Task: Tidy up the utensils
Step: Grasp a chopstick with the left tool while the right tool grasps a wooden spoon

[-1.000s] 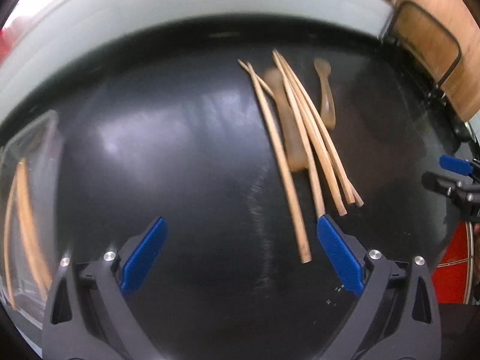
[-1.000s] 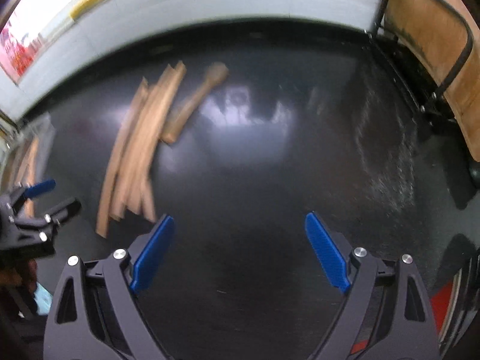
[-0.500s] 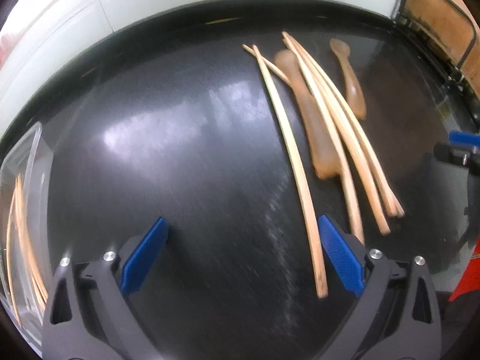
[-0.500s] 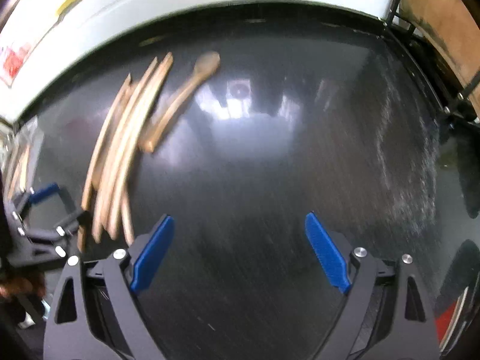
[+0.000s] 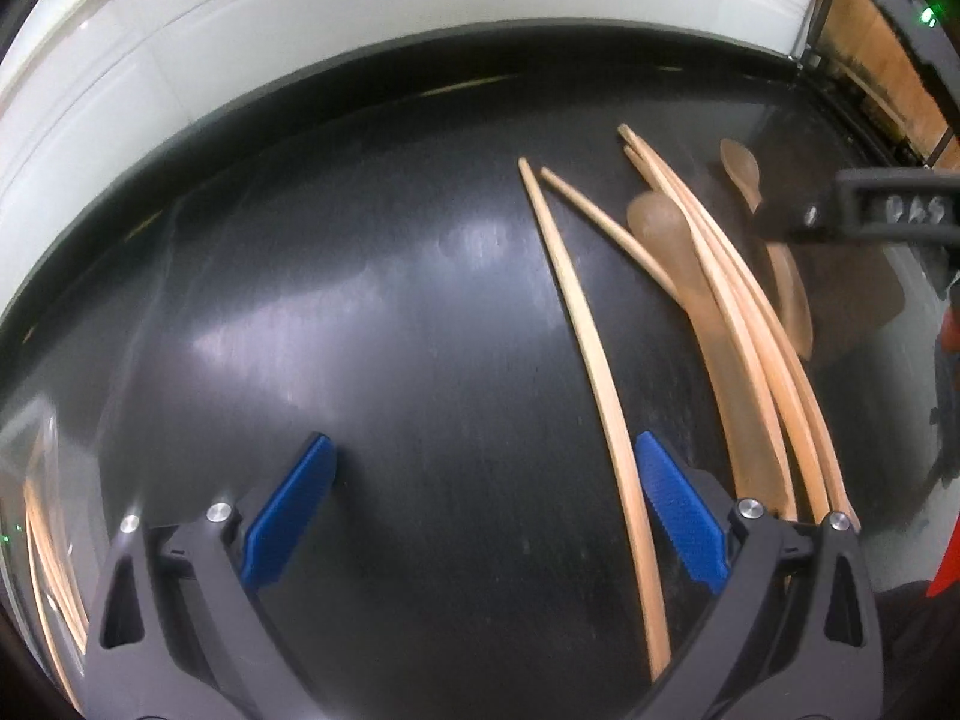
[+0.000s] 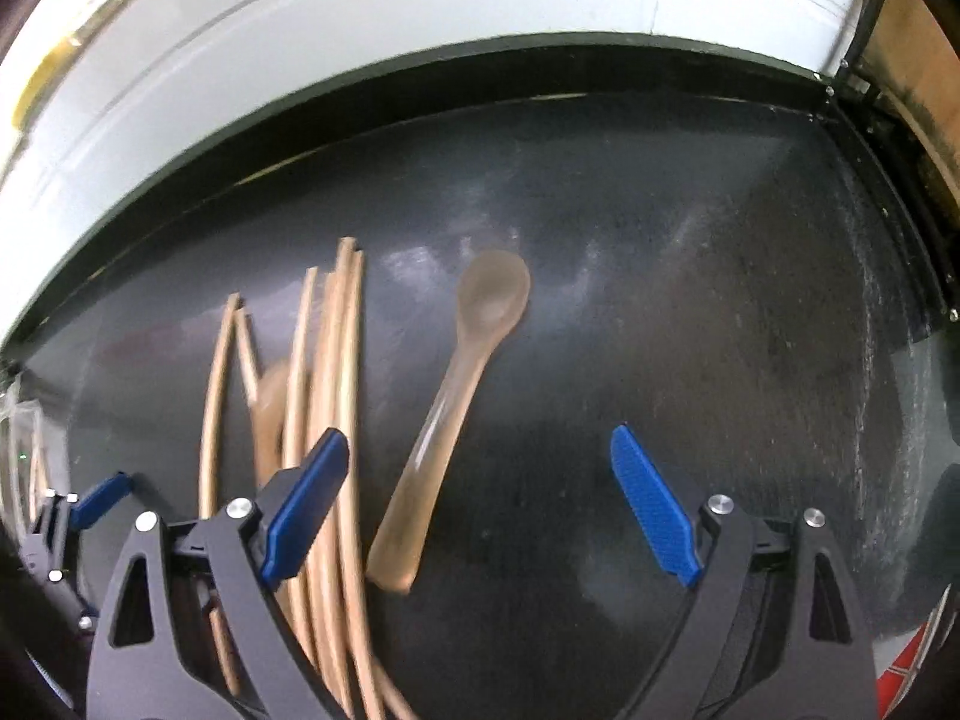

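**Utensils mostly unsorted, both tongs over the pile, nothing gripped**

Pile sits mid-tabletop (image 6: 690,300), black glossy surface. Contents: a bunch of wooden chopsticks (image 6: 336,396) lying roughly parallel, plus two translucent amber spoons.

- Spoon (image 6: 456,396) closest to the right tongs lies just beside the chopstick bunch, bowl toward the far edge, handle toward the camera. Looks clear of the sticks, or nearly so.
- Second spoon (image 5: 684,264) is mixed into the bunch, with chopsticks crossing over it in the left wrist view.
- One loose chopstick (image 5: 594,360) lies a bit apart from the bunch, on the left tongs' side.

Tongs:
- Right tongs (image 6: 480,516): spread wide, empty. The free spoon's handle end lies in the gap, nearer the left pad; no pad contact seen. Left pad overlaps the chopstick bunch in view; can't tell if it touches.
- Left tongs (image 5: 480,516): spread wide, empty. The loose chopstick runs just inside the right pad; bare tabletop fills the rest of the gap.

Progress, my read:
- Done: a clear container (image 5: 36,516) at the far left edge of the left view already holds a few chopstick-like sticks. Blurred, can't count.
- Left: everything in the pile, meaning the two spoons and all the chopsticks on the tabletop.
- Early-to-mid stage. No destination for spoons is visible in either view.
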`<state>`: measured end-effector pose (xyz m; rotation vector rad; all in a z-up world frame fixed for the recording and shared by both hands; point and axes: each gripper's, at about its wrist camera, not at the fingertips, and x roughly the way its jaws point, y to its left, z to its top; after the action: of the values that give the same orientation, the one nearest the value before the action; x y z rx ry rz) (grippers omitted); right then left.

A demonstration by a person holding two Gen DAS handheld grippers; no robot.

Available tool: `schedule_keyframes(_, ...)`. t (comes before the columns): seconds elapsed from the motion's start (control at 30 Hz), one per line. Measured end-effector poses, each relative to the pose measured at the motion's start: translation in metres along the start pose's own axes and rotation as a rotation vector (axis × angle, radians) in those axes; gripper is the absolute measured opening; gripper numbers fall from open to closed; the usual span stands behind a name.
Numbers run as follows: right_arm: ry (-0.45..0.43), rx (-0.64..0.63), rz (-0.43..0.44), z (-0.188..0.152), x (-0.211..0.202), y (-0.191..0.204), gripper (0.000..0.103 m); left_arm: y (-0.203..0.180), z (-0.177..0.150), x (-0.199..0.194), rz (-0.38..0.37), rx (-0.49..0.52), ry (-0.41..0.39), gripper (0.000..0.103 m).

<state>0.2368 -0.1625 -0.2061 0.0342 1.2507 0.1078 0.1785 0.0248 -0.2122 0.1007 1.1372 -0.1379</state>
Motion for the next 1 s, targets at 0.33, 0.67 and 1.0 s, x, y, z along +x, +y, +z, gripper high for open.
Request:
schedule_keyframes(0.33,-0.015,-0.085,-0.038,-0.008,0.003,0.013,0.064,-0.01,0.028,0.011,-0.024,0.048,-0.016,0.094)
schedule_keyframes(0.67,0.015,-0.12,0.043,-0.03,-0.009,0.025,0.013,-0.035,0.031,0.001,0.012,0.011,-0.03,0.006)
schedule_keyframes(1.0,-0.069,-0.196,0.19,-0.033,-0.078,0.009,0.011,-0.026,0.026,-0.075,0.028,-0.124,-0.039,0.006)
